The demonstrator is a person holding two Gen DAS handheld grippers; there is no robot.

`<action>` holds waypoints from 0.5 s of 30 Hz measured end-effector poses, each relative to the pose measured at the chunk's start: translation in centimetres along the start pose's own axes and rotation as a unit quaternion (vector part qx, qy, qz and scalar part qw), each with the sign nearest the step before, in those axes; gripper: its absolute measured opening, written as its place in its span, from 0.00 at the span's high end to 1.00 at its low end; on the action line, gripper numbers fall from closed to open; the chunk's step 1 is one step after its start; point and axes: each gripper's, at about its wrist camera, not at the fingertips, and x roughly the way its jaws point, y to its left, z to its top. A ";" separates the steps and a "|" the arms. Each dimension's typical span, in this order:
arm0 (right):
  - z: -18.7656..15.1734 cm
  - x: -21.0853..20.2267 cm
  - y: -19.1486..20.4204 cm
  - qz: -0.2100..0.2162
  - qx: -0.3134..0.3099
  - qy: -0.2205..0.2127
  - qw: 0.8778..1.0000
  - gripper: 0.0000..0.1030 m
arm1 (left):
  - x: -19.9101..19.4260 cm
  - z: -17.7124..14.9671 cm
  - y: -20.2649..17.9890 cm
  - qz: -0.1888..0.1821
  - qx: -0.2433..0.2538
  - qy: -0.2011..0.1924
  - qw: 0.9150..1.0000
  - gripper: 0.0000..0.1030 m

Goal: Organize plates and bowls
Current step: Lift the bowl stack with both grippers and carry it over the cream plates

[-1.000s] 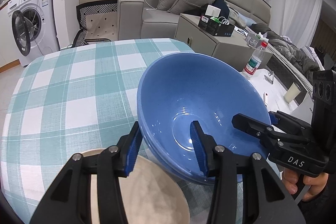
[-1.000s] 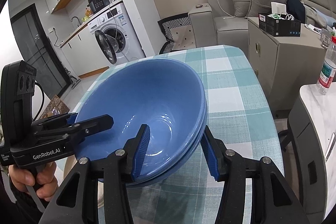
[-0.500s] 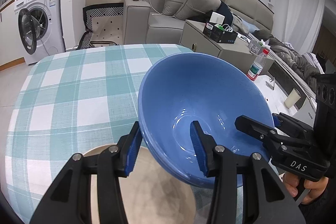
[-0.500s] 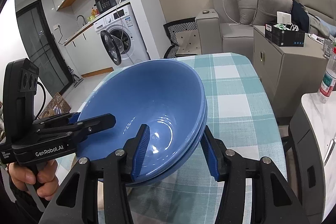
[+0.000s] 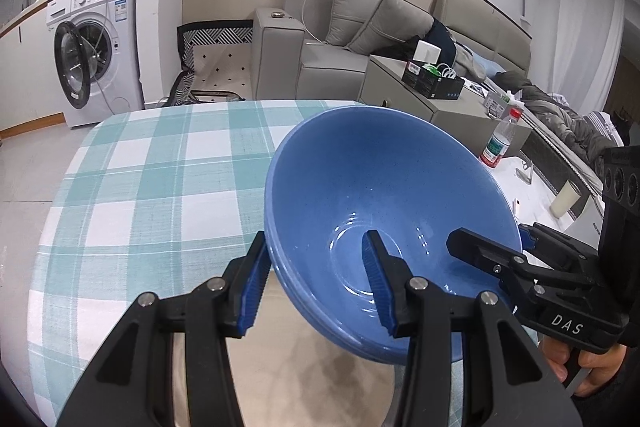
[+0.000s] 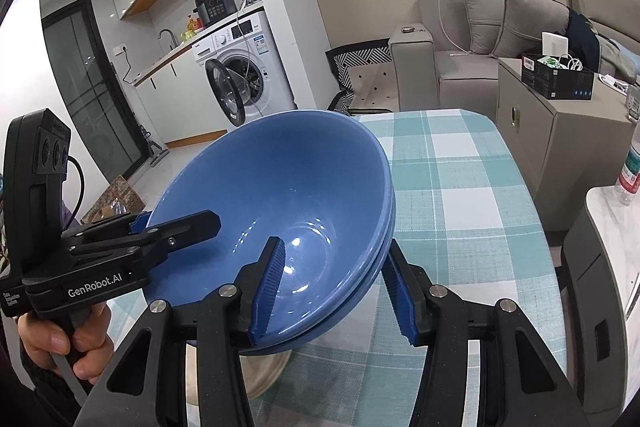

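Observation:
Two nested blue bowls [image 5: 384,195] are held in the air above the checked table, also in the right wrist view [image 6: 288,187]. My left gripper [image 5: 316,283] is shut on their near left rim, one finger inside and one outside. My right gripper [image 6: 336,287] is shut on the opposite rim the same way. A beige plate [image 5: 304,367] lies on the table below the bowls; its edge shows in the right wrist view [image 6: 264,371].
The table has a teal and white checked cloth [image 5: 160,187]. A white side table with a water bottle [image 5: 500,143] and a cup [image 5: 565,197] stands to the right. A sofa [image 5: 360,39], a grey cabinet and a washing machine [image 5: 92,51] lie beyond.
Both grippers have lifted the stacked bowls higher off the table and drawn them back over the beige plate. The grips have not changed.

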 end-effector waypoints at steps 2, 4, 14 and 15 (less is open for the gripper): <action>0.0 0.0 0.5 0.001 -0.003 -0.002 1.000 0.51 | -0.4 -0.1 0.3 0.004 -0.002 -0.003 1.000 0.56; -0.1 0.0 0.9 0.002 -0.006 -0.002 1.000 0.51 | -0.7 -0.2 0.6 0.006 -0.004 -0.005 1.000 0.56; -0.5 0.5 2.3 0.017 -0.011 0.002 1.000 0.51 | -1.6 -0.9 1.8 0.017 -0.005 -0.008 1.000 0.56; -0.6 0.6 2.5 0.018 -0.013 0.001 1.000 0.51 | -1.6 -1.0 2.0 0.018 -0.005 -0.007 1.000 0.56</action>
